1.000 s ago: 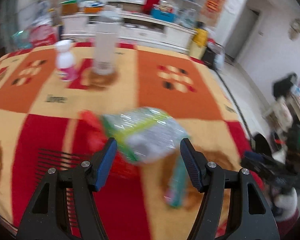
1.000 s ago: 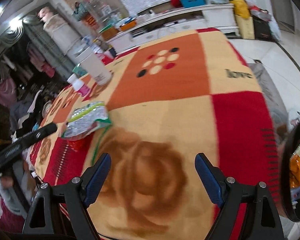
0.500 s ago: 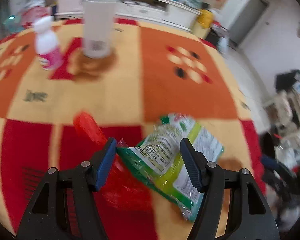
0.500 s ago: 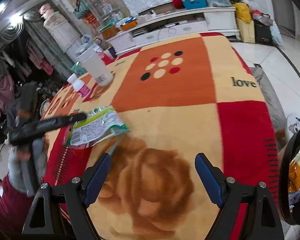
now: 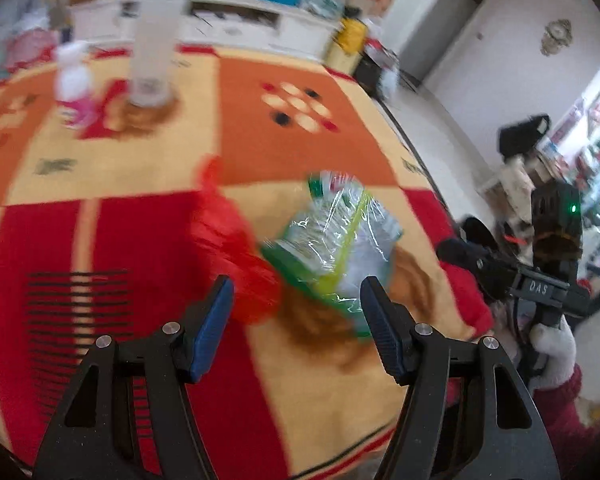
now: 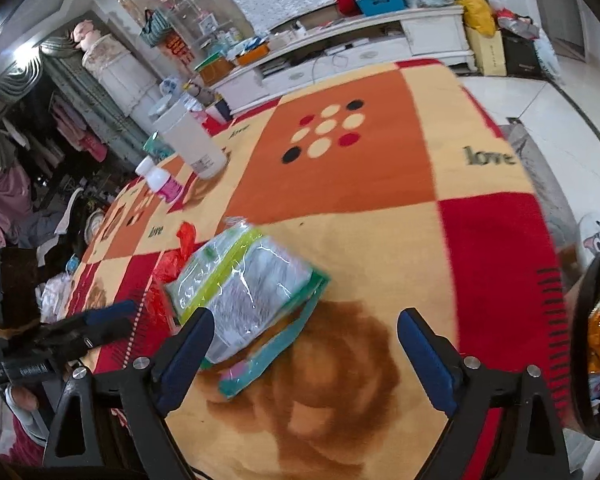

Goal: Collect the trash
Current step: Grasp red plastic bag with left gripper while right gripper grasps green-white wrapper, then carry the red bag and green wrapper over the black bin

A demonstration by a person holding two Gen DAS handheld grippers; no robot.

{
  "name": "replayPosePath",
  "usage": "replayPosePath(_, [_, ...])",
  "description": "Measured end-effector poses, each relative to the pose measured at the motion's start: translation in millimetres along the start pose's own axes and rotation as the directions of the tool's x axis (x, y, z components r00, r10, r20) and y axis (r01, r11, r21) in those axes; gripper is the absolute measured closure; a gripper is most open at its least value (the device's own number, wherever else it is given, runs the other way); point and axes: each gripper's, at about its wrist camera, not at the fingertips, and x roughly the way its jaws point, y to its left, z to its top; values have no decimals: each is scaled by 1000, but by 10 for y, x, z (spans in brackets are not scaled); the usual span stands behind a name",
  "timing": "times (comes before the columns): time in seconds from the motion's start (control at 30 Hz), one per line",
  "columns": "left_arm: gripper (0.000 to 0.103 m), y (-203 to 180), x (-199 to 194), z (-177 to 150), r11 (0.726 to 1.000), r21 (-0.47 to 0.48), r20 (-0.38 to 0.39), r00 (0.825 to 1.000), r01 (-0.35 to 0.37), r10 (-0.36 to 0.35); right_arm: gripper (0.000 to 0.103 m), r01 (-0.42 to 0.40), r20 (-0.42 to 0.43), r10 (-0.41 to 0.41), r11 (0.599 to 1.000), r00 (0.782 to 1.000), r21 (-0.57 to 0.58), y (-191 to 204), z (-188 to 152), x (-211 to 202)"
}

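Note:
A green and clear plastic wrapper [image 5: 336, 240] lies on the patterned tablecloth [image 5: 140, 184], with a crumpled red plastic bag [image 5: 228, 240] touching its left side. My left gripper [image 5: 296, 312] is open and empty, just short of both. In the right wrist view the wrapper [image 6: 244, 284] lies over a teal packet [image 6: 268, 352], with the red bag [image 6: 172, 260] to its left. My right gripper [image 6: 304, 340] is open and empty, its left finger [image 6: 188, 344] beside the wrapper. The left gripper [image 6: 76, 332] shows there at the left edge.
A tall white container [image 6: 192, 144] and a small white and pink bottle [image 6: 162, 180] stand at the far side of the table. A cluttered white cabinet [image 6: 360, 48] stands behind. A dark round rim [image 6: 592, 320] is at the right edge. The table's right edge drops to a tiled floor [image 6: 560, 120].
The left gripper has pulled back and swung right; the wrapper and red bag now lie ahead of its fingers. The right gripper has moved in toward the wrapper. Both stayed open.

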Motion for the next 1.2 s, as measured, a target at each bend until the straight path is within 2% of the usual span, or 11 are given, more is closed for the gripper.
replayPosePath(0.1, [38, 294, -53, 18, 995, -57, 42, 995, -84, 86, 12, -14, -31, 14, 1000, 999, 5, 69, -19, 172])
replayPosePath(0.17, [38, 472, -23, 21, 989, -104, 43, 993, -101, 106, 12, -35, -44, 36, 999, 998, 23, 97, -20, 274])
replayPosePath(0.27, [38, 611, 115, 26, 985, -148, 32, 995, -87, 92, 11, -51, -50, 53, 997, 997, 50, 134, -17, 412])
replayPosePath(0.47, [38, 582, 534, 45, 987, -132, -21, 996, -91, 89, 11, -75, -69, 79, 996, 995, 55, 223, 27, 691])
replayPosePath(0.53, [38, 596, 617, 27, 986, -138, -35, 995, -95, 91, 13, -78, -33, 79, 996, 996, 38, 257, 43, 729])
replayPosePath(0.63, [43, 645, 664, -11, 984, -157, -14, 997, -80, 79, 52, -117, -19, 117, 993, 993, 22, 276, 47, 787])
replayPosePath(0.67, [61, 644, 668, -14, 985, -156, -15, 997, -74, 73, 60, -129, -21, 129, 992, 991, 17, 276, 42, 801])
replayPosePath(0.7, [71, 637, 687, -11, 986, -152, -28, 997, -74, 71, 65, -140, -22, 140, 990, 990, 8, 285, 33, 809])
replayPosePath(0.73, [72, 622, 690, -10, 986, -149, -28, 997, -73, 69, 74, -140, -21, 139, 990, 990, -3, 298, 25, 807])
replayPosePath(0.87, [76, 490, 660, 5, 992, -127, -11, 1000, -27, 26, 84, -144, 11, 145, 988, 989, -59, 355, 10, 648])
replayPosePath(1.2, [76, -152, 504, 145, 999, -31, 49, 998, 38, -37, 89, -109, 109, 116, 991, 987, -72, 101, 9, 24])
